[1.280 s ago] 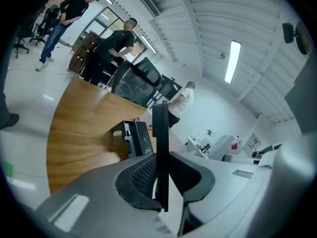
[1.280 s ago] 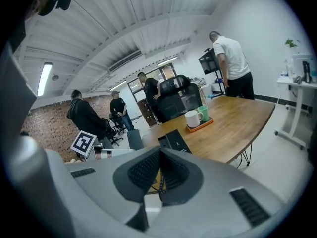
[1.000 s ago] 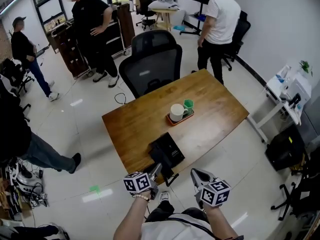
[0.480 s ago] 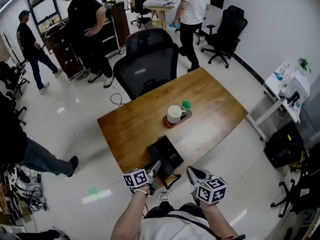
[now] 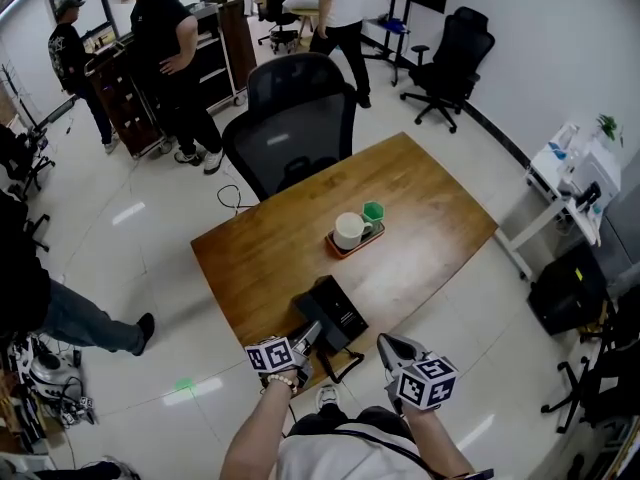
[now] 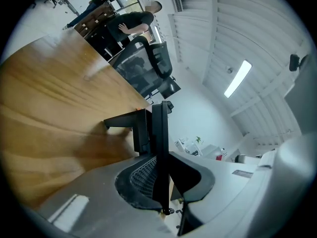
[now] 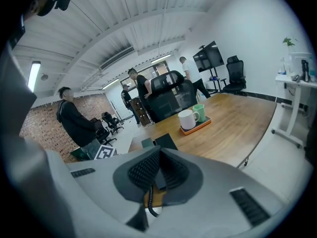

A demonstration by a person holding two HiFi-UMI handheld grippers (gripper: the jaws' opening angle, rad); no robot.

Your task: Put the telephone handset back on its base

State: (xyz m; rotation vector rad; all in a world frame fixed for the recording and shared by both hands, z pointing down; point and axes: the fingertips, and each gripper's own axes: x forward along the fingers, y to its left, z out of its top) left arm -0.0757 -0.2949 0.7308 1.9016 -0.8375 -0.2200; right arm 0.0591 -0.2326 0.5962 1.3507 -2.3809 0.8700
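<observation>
base (image 5: 336,310) at table (image 5: 400,198) edge (floor (image 5: 190,363) beyond); left gripper (image 5: 300,346) clamps handset (image 6: 160,133).

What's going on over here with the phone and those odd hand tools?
A person stands at a wooden table with a handheld gripper in each hand. The left gripper has its tongs clamped on the black telephone handset, right at the telephone base on the table's near corner. The right gripper hangs beside it, tongs shut and empty. A tray with two cups sits farther back.
</observation>
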